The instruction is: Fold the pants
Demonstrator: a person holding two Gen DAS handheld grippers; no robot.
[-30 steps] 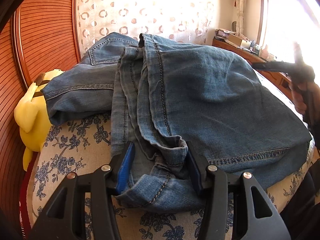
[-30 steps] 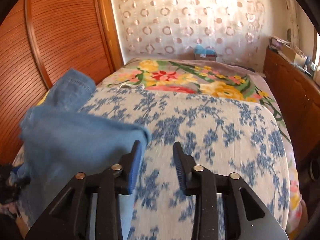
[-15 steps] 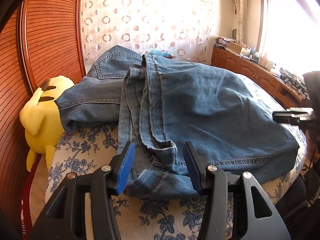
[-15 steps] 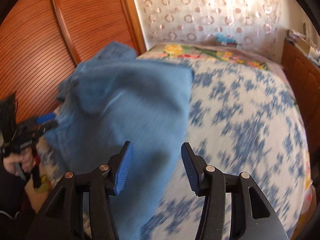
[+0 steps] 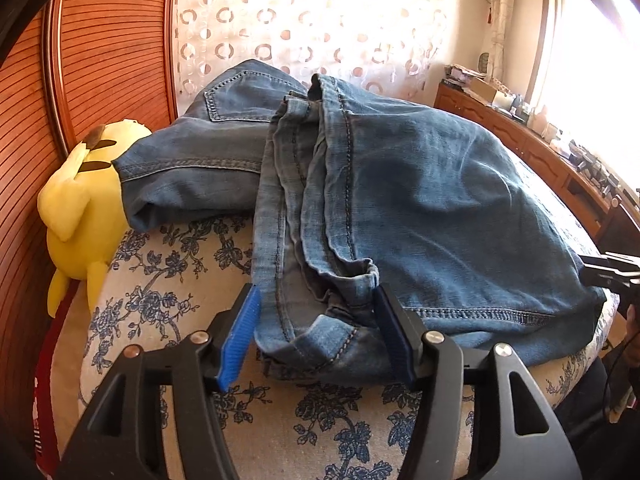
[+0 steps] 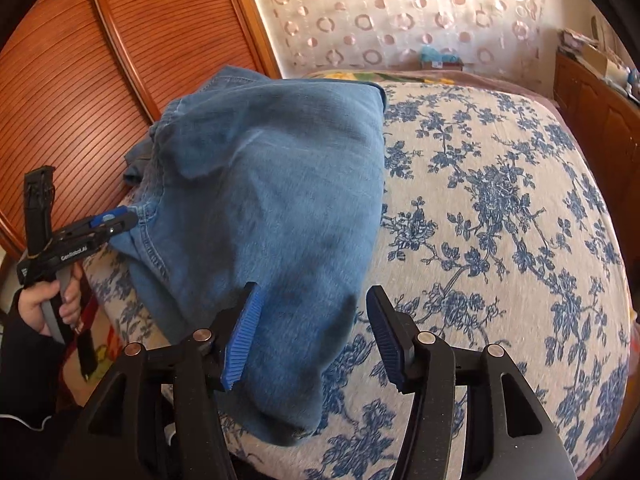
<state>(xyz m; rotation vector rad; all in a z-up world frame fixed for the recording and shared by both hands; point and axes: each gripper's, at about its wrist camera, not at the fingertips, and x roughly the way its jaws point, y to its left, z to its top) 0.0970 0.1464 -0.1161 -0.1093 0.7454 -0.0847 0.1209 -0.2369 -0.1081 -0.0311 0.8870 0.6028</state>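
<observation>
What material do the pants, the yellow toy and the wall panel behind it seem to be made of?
Pants: faded blue denim, judging by the contrast stitching and pale worn seams. Yellow toy: probably soft matte plush, with stuffed, rounded limbs. Wall panel: apparently reddish varnished wood with fine horizontal ribs; it could be laminate.

Matt denim pants (image 5: 400, 200), stitched seams

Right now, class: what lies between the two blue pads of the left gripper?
In the left wrist view, the bunched hem of the jeans lies between the pads of the left gripper, which has just been opening, on the floral bedspread.
</observation>
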